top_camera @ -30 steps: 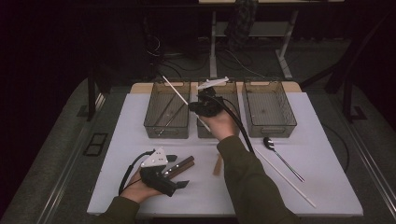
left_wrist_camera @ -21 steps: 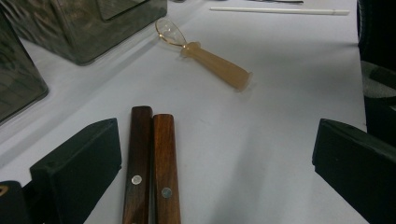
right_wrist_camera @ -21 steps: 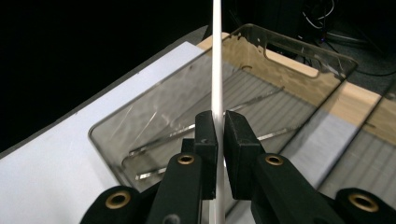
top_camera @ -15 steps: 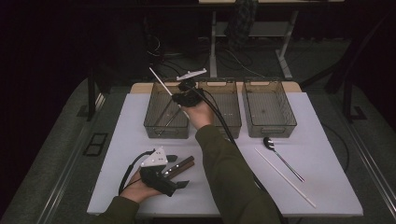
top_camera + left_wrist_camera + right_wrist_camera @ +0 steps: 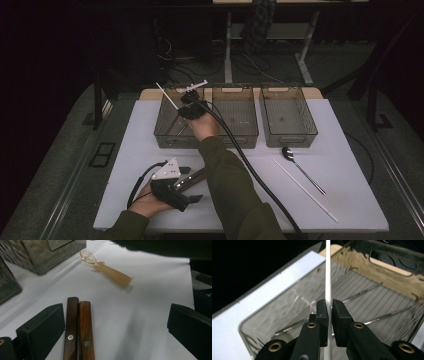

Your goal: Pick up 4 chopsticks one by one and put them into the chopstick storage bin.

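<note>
From the high view, three smoky plastic bins were seen in a row at the far side of the white mat (image 5: 150, 165), and the right gripper (image 5: 187, 100) was held above the leftmost bin (image 5: 167, 132). A thin white stick (image 5: 167, 96) was seen slanting up and to the left from it. In the right gripper view, what the high view could not resolve was made plain: the white stick (image 5: 328, 277) was pinched between the two black pads, the jaws pressed nearly together on it, and the stick ran straight up and away over the bin (image 5: 262, 322). Long thin metal brushes (image 5: 387, 315) were seen lying on the ribbed floor of that bin. The stick appeared plain, straight, slender and matte white, of even thickness along its visible length.

In the left gripper view, the left gripper (image 5: 115, 330) was shown with its jaws spread wide on the mat, nothing being pressed between them. Two dark wooden handles (image 5: 78, 327), side by side and each with a metal rivet, lay just beside its left jaw, and a translucent amber spoon (image 5: 110, 271) lay farther off. In the high view a second white stick (image 5: 305, 190) and a dark spoon (image 5: 300, 167) were seen at the right of the mat, well apart from both grippers.
</note>
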### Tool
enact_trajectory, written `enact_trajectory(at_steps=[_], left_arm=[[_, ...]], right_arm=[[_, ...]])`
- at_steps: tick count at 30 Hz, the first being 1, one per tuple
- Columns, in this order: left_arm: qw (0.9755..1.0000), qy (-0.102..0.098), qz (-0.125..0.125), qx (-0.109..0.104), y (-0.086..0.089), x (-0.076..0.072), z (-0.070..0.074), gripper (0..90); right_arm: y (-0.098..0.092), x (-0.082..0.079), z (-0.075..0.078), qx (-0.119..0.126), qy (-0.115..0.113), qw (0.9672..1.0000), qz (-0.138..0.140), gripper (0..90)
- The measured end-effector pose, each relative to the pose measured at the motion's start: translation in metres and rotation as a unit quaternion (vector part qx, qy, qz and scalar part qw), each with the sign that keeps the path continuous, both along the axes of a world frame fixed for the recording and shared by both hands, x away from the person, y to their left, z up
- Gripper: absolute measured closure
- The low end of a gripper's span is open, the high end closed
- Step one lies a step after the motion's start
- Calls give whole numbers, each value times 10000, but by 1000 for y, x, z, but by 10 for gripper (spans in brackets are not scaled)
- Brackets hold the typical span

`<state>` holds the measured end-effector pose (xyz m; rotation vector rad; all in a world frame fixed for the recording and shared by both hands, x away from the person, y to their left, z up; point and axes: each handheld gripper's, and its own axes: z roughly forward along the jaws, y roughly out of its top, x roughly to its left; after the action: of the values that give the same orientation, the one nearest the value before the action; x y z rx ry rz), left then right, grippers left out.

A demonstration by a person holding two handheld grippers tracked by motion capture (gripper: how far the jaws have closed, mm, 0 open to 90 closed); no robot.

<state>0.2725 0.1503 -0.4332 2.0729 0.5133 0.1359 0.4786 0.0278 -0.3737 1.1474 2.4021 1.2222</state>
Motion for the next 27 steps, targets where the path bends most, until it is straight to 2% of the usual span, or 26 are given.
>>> enact_trajectory(at_steps=[8,9,10,14,19,23,27], left_arm=[[10000,-36,-20,51,0,0,0,0],[10000,-35,-21,50,0,0,0,0],[10000,-32,-17,47,0,0,0,0],[10000,-36,-20,50,-1,0,0,0],[10000,-40,-18,57,0,0,0,0],[10000,-39,-27,61,1,0,0,0],[10000,-29,-20,73,0,0,0,0]], right_arm=[[2,0,-14,-266,211,9994,-54,824],[2,0,-13,-233,234,9994,-35,740],[2,0,-12,-206,223,9995,-74,682],[-3,-2,-4,-225,135,9996,-44,627],[-15,-8,7,-105,41,9999,52,565],[-30,-16,13,-62,78,9997,236,506],[-49,-27,17,34,14,9992,399,480]])
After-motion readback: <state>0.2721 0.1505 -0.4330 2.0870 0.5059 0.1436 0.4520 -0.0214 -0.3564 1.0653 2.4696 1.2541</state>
